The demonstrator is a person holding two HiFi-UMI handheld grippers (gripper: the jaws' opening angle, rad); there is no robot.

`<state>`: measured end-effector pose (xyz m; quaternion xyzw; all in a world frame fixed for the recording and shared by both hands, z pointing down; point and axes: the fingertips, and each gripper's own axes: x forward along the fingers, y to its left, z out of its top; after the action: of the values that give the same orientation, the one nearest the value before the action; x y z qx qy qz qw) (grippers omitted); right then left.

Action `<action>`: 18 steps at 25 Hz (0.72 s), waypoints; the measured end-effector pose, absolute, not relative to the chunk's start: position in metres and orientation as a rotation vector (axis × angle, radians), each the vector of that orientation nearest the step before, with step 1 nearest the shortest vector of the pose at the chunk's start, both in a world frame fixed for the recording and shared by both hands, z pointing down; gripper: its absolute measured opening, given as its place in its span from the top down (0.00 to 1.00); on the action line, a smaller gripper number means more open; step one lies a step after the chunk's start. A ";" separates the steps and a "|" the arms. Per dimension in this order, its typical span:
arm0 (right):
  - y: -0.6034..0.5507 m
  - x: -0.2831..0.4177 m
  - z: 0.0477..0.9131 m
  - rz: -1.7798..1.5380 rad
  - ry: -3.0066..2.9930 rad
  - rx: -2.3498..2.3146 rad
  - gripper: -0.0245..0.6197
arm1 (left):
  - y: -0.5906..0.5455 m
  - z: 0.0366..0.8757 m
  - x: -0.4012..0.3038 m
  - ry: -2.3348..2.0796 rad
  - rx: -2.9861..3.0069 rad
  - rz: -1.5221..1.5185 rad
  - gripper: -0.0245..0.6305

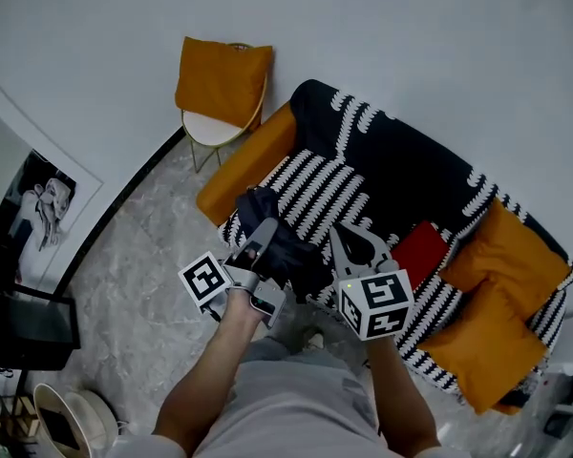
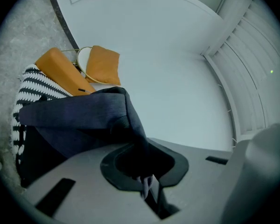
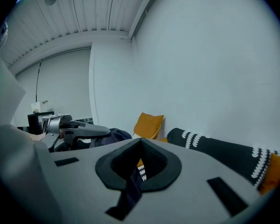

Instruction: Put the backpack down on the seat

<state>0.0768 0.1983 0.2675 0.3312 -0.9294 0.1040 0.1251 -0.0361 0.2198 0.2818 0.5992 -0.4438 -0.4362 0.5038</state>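
Left hand-held gripper and right hand-held gripper both clamped on the dark backpack!
It hangs at the sofa's front edge, just beside the orange armrest; striped seat lies bare from there across to a flat red item.

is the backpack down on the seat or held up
Held up: the backpack hangs clamped in the left gripper and right gripper, near the sofa.
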 end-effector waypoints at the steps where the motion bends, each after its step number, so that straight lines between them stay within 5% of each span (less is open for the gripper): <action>1: 0.193 0.078 0.268 0.305 -2.708 0.967 0.96 | 0.215 0.283 -0.034 -1.070 1.445 -1.048 0.93; 18: 0.090 0.060 0.301 0.301 -2.675 0.981 0.96 | 0.105 0.334 -0.051 -1.047 1.402 -1.039 0.93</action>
<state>0.0601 0.0899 0.3005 0.3391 -0.9248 0.1042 0.1377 -0.0510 0.1054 0.3336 0.5862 -0.4376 -0.4344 0.5255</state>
